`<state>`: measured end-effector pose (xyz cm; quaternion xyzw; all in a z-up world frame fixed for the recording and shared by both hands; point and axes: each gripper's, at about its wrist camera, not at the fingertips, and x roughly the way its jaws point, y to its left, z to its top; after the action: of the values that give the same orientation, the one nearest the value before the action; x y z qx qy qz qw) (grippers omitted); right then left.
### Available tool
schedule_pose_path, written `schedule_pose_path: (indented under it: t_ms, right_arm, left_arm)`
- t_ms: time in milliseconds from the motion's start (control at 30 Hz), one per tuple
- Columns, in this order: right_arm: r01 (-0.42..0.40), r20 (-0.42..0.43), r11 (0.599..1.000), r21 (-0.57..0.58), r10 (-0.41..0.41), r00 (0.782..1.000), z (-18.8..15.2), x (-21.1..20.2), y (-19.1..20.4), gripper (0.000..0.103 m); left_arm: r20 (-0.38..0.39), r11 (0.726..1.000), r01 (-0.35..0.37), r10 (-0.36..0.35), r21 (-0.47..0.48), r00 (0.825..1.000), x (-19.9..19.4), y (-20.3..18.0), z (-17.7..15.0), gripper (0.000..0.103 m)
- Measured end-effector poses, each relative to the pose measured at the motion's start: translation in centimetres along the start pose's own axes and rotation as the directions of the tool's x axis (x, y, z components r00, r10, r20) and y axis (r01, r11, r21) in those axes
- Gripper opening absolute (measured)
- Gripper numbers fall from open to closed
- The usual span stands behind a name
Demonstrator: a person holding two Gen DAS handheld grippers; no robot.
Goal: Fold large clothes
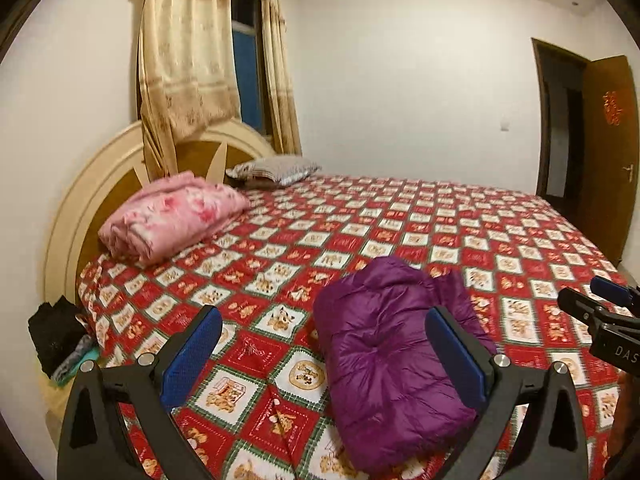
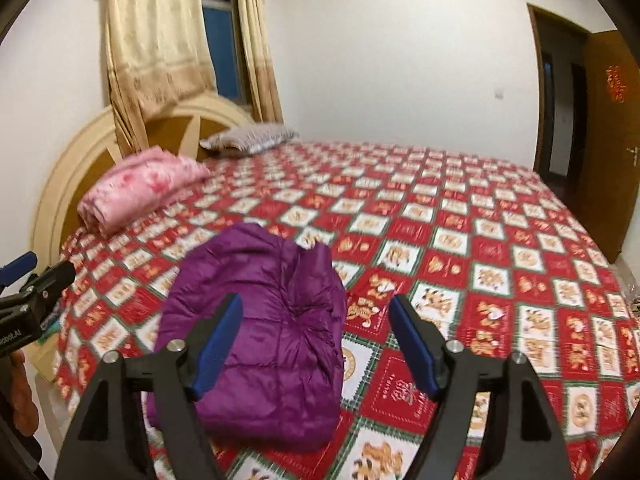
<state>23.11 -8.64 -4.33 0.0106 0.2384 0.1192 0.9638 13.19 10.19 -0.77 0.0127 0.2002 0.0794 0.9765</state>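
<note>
A purple puffer jacket (image 1: 392, 360) lies folded into a thick bundle on the red checked bedspread (image 1: 400, 216), near the bed's front edge. My left gripper (image 1: 323, 314) hovers above it, open, with the blue pads (image 1: 192, 356) wide apart and nothing between them. The jacket sits low and right in that view, partly behind the right finger. In the right wrist view the jacket (image 2: 264, 320) lies left of centre, and my right gripper (image 2: 316, 302) is open above its right side, holding nothing. Each gripper shows at the edge of the other's view: right gripper (image 1: 586, 292), left gripper (image 2: 44, 268).
A folded pink blanket (image 1: 172, 216) and a grey pillow (image 1: 276, 170) lie by the round headboard (image 1: 80, 200). Dark clothes (image 1: 56, 332) are piled beside the bed at the left. Curtains (image 1: 184, 60) hang over the window, and a brown door (image 1: 608, 152) stands open at the right.
</note>
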Motion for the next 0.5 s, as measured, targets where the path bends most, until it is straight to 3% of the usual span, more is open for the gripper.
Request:
schedule_pose_path:
  t_ms: [500]
  right_arm:
    - [-0.031,0.059,0.999,-0.029,0.032,0.998,0.0,-3.2,1.3,0.081]
  left_arm:
    - [0.019,1.000,0.000,0.000,0.005,1.000,-2.8,0.4,-0.5,0.102]
